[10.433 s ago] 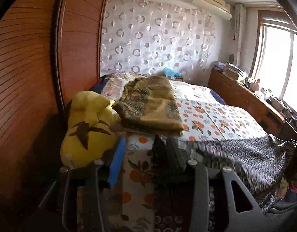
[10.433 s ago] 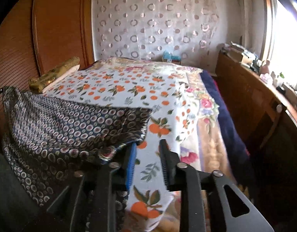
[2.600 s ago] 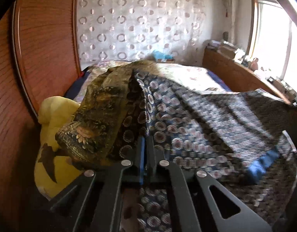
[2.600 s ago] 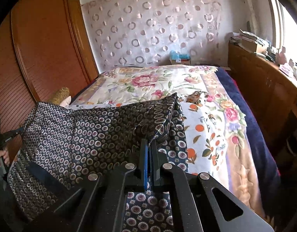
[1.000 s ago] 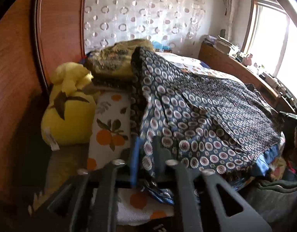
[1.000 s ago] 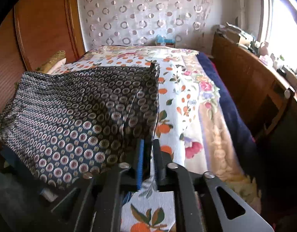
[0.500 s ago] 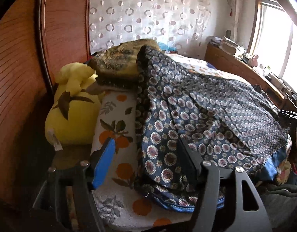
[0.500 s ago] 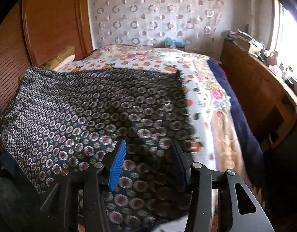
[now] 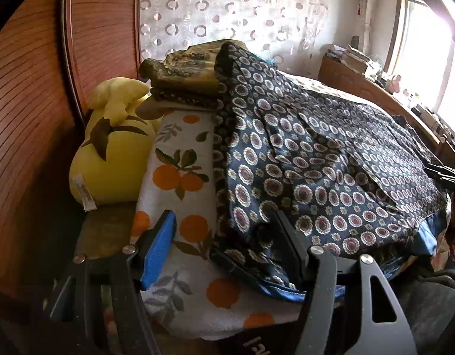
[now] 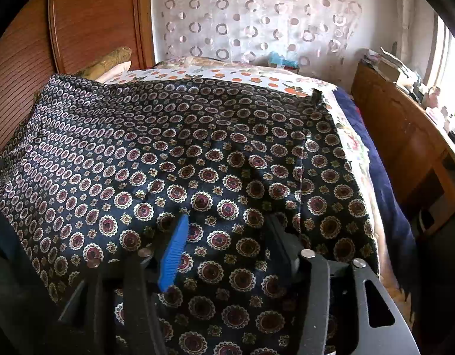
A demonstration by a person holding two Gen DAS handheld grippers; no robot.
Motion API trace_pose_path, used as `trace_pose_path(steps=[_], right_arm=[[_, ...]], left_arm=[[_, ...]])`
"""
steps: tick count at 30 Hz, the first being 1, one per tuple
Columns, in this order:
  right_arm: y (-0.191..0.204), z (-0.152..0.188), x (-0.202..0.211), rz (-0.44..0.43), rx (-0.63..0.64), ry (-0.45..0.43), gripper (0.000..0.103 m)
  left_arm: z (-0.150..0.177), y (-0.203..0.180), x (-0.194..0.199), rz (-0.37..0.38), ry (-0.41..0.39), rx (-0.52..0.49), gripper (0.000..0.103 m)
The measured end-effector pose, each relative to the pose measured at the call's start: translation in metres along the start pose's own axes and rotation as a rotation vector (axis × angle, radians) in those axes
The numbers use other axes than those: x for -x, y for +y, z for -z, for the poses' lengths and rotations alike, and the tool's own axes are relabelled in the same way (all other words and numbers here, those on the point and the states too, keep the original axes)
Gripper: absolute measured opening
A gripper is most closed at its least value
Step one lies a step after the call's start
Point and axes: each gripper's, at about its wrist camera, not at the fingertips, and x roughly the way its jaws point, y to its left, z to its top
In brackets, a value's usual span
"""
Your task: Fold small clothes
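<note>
Dark navy garment (image 9: 322, 159) with ringed floral medallion print, spread flat over bed (image 9: 180, 159) covered in orange-fruit bedspread; same garment (image 10: 180, 153) fills most of right wrist view, folded edge running toward far side of mattress. Left gripper (image 9: 221, 233) released, jaws wide apart, blue-padded finger (image 9: 158, 251) over bare bedspread, dark finger (image 9: 286, 242) at near corner of garment, blue lining of hem showing just beneath; contact with cloth not resolvable. Right gripper (image 10: 227, 236) likewise released, jaws spread, blue finger (image 10: 172, 254) and dark finger (image 10: 282, 245) low over patterned cloth, nothing clamped between them. Folded olive-gold patterned textile (image 9: 186, 71) stacked at head of bed, touching far corner of garment. Yellow plush toy (image 9: 112, 148) wedged between mattress and wooden wardrobe (image 9: 29, 94), just beside bedspread edge. Circle-patterned curtain (image 10: 257, 20) across back wall. Wooden sideboard (image 10: 405, 136) along right side, cluttered top, under bright window (image 9: 428, 44). Dark blue blanket (image 10: 384, 177) along right edge of bed
</note>
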Motion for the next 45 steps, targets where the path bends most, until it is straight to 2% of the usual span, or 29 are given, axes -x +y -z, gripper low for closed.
trace_pose_path(steps=[1, 4, 11, 17, 19, 21, 25, 28, 30, 34, 45], right_arm=[[-0.002, 0.002, 0.0, 0.005, -0.007, -0.008, 0.065], [-0.001, 0.01, 0.005, -0.005, -0.011, -0.01, 0.071], [0.006, 0.012, 0.002, 0.001, -0.011, -0.022, 0.078], [0.006, 0.016, 0.006, 0.005, -0.015, -0.044, 0.079], [0.005, 0.017, 0.007, 0.003, -0.014, -0.044, 0.079], [0.005, 0.017, 0.007, 0.003, -0.014, -0.044, 0.079], [0.006, 0.017, 0.006, 0.003, -0.015, -0.043, 0.079], [0.006, 0.017, 0.007, 0.003, -0.015, -0.044, 0.08], [0.006, 0.017, 0.006, 0.002, -0.015, -0.044, 0.08], [0.005, 0.017, 0.007, 0.001, -0.014, -0.044, 0.08], [0.005, 0.018, 0.006, 0.001, -0.014, -0.044, 0.08]], left_arm=[[0.001, -0.002, 0.001, -0.002, 0.001, -0.004, 0.067], [0.003, -0.006, 0.002, -0.002, -0.002, -0.004, 0.067], [0.003, -0.008, 0.001, -0.008, -0.006, 0.002, 0.067], [0.003, -0.009, 0.001, -0.016, -0.004, 0.0, 0.067], [0.003, -0.009, 0.001, -0.014, -0.004, 0.003, 0.064], [0.003, -0.011, 0.0, -0.028, -0.012, -0.003, 0.054], [0.004, -0.015, 0.0, -0.024, -0.014, -0.016, 0.042], [0.003, -0.015, -0.001, -0.019, -0.013, -0.012, 0.024], [0.002, -0.015, -0.001, 0.012, -0.005, -0.007, 0.008], [0.0, -0.018, 0.004, 0.057, -0.011, -0.007, 0.005], [-0.039, -0.042, 0.042, 0.182, -0.196, 0.002, 0.005]])
